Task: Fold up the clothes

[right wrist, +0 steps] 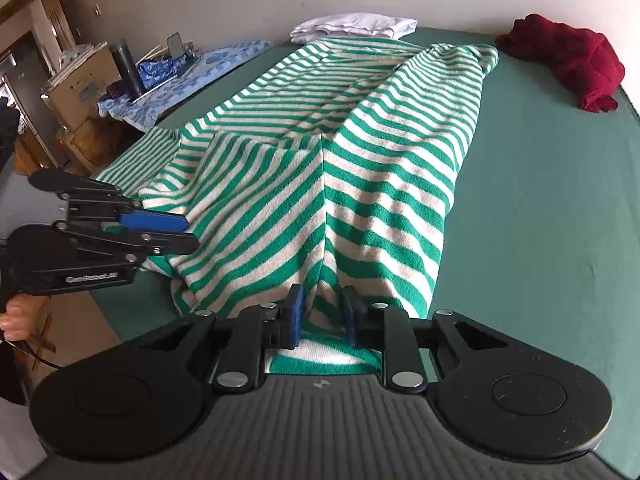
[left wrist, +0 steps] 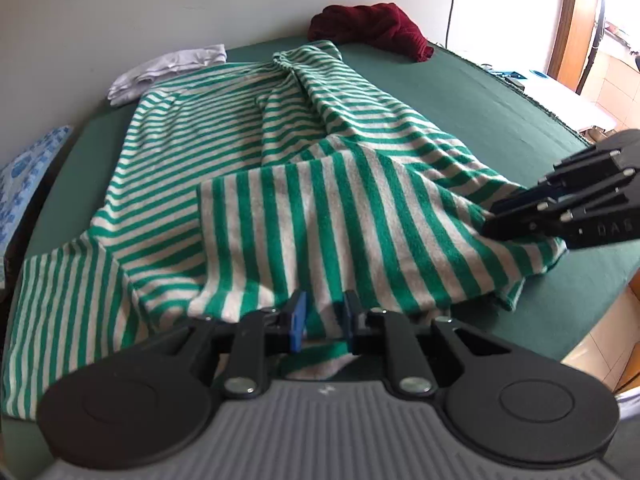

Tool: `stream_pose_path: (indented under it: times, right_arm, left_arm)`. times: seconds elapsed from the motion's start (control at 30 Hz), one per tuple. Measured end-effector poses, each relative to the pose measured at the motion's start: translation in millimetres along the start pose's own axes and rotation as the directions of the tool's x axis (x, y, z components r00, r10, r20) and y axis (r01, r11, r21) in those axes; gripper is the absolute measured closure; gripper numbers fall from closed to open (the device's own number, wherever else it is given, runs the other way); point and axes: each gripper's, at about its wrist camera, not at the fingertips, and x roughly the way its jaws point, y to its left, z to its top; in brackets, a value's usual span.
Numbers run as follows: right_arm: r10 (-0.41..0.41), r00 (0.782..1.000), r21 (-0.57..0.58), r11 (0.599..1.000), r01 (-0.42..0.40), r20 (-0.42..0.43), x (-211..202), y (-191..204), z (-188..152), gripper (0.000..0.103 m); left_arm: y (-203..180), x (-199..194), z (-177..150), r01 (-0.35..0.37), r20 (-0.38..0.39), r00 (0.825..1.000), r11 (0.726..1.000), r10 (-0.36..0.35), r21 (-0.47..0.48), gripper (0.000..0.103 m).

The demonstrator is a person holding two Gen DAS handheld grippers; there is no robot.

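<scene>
- The left claw (left wrist: pixel 322 326) stood a little open near the near edge of the green-covered worktop (left wrist: pixel 500 120), its blue pads (left wrist: pixel 298 322) parted, with the hem of the green-and-white striped garment (left wrist: pixel 280 208) lying loosely between them; no press of the pads on the cloth could be seen.
- The right claw (right wrist: pixel 322 318) was likewise a little open, its pads on either side of a ridge of the same striped cloth at the near edge, not squeezing it as far as the view showed.
- In the right wrist view the left claw came in from the left side, just above the garment's near-left fold, with part of a hand (right wrist: pixel 16 316) on its handle.
- In the left wrist view the right claw lay against the garment's near-right fold, close to the worktop's right edge.
- The striped garment ran from the near edge toward the far edge, its near part doubled over the body, one sleeve spread flat toward the near-left corner.
- A white folded cloth (left wrist: pixel 168 70) lay at the far-left corner, touching the garment's far end.
- A dark red garment (left wrist: pixel 368 28) lay crumpled at the far edge, to the right, apart from the striped one.
</scene>
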Motion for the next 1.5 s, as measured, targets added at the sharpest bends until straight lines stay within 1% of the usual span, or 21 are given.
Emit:
stream_pose_path:
  times: [0.07,0.17,0.2,0.27,0.37,0.43,0.5,0.53,0.57,0.63,0.7,0.77,0.9,0.93,1.03,1.07,1.1,1.2,1.27,1.33,1.5]
  right_arm:
    - [0.016,1.0,-0.016,1.0,-0.016,-0.001,-5.4,1.3,7.0,0.079]
    - [0.059,0.988,-0.05,0.997,-0.053,0.14,-11.5,6.0,40.7,0.079]
    - [0.077,0.987,-0.049,0.996,-0.071,0.141,0.5,9.6,52.8,0.079]
    - [0.112,0.985,-0.045,0.993,-0.107,0.135,26.4,17.1,76.8,0.079]
    - [0.125,0.992,-0.025,0.992,-0.125,-0.006,90.3,33.8,95.4,0.084]
    - [0.141,0.99,0.062,0.988,-0.141,-0.004,113.9,29.9,100.1,0.09]
    - [0.156,0.988,0.143,0.977,-0.157,0.02,127.9,24.1,105.2,0.094]
    - [0.125,0.992,0.168,0.977,-0.129,0.036,129.9,21.8,106.6,0.087]
    - [0.089,0.995,0.193,0.976,-0.098,0.051,131.8,19.7,107.8,0.09]
    - [0.112,0.992,0.254,0.96,-0.122,0.055,124.2,13.8,108.2,0.083]
    - [0.175,0.982,0.284,0.94,-0.189,0.073,106.4,15.6,104.2,0.083]
    - [0.208,0.977,0.259,0.943,-0.21,0.037,101.3,30.1,99.0,0.082]
    - [0.057,0.998,0.098,0.994,-0.057,0.006,121.3,68.6,98.2,0.084]
    - [0.056,0.998,0.113,0.992,-0.057,0.017,120.5,72.0,99.7,0.081]
    - [0.062,0.997,0.174,0.982,-0.07,0.054,116.2,80.2,104.6,0.074]
    - [0.063,0.996,0.194,0.978,-0.075,0.066,114.7,82.9,106.2,0.063]
    - [0.011,1.0,0.196,0.981,-0.015,0.024,122.1,86.0,105.2,0.057]
    - [-0.053,0.998,0.223,0.974,0.046,0.025,130.3,89.4,100.1,0.06]
    - [-0.067,0.997,0.262,0.964,0.056,0.031,130.3,89.9,99.3,0.06]
    - [-0.081,0.996,0.281,0.957,0.067,0.04,132.7,91.2,99.6,0.06]
    - [-0.174,0.985,0.268,0.948,0.172,-0.017,135.3,112.7,112.6,0.056]
  left_arm:
    - [-2.4,-2.8,-3.9,-0.012,0.003,1.0,1.0,0.012,-0.013,0.084]
    - [-4.8,-0.2,-4.3,-0.02,0.007,1.0,0.999,0.02,-0.039,0.081]
    - [-5.2,1.4,-3.6,-0.019,0.008,1.0,0.999,0.02,-0.049,0.079]
    - [-6.0,3.4,-2.9,-0.019,0.01,1.0,0.998,0.02,-0.063,0.075]
    - [-10.0,1.9,-8.5,-0.028,0.029,0.999,0.998,0.03,-0.052,0.074]
    - [-10.3,0.2,-11.4,-0.023,0.039,0.999,0.998,0.026,-0.055,0.073]
    - [-7.4,-0.9,-12.7,0.003,0.044,0.999,0.999,0.0,-0.052,0.07]
    - [-4.8,-1.2,-13.1,0.023,0.046,0.999,0.999,-0.021,-0.049,0.067]
    - [-2.5,-1.7,-13.7,0.046,0.045,0.998,0.998,-0.045,-0.037,0.061]
    - [1.2,-3.5,-15.2,0.102,0.038,0.994,0.995,-0.102,0.01,0.042]
    - [4.6,-5.5,-16.8,0.152,0.027,0.988,0.986,-0.154,0.067,0.041]
    - [8.8,-7.7,-16.4,0.183,0.015,0.982,0.972,-0.187,0.148,0.041]
    - [35.8,-19.6,-8.3,0.272,0.018,0.959,0.939,-0.282,0.209,0.043]
    - [44.2,-23.1,-6.5,0.296,0.024,0.951,0.932,-0.308,0.21,0.04]
    - [68.5,-24.3,-6.5,0.371,0.037,0.924,0.913,-0.382,0.169,0.018]
    - [74.4,-20.2,-7.7,0.391,0.025,0.917,0.908,-0.399,0.151,0.02]
    - [79.0,-14.3,-9.6,0.411,0.001,0.91,0.902,-0.414,0.134,0.023]
    - [93.3,-8.8,-18.0,0.433,-0.022,0.901,0.895,-0.434,0.109,0.032]
    - [103.4,-14.0,-24.2,0.427,0.0,0.903,0.898,-0.429,0.107,0.032]
    - [118.5,-21.0,-29.5,0.384,0.041,0.921,0.919,-0.389,0.09,0.027]
    - [167.6,-39.9,-47.6,0.203,0.115,0.974,0.978,-0.196,-0.055,0.015]
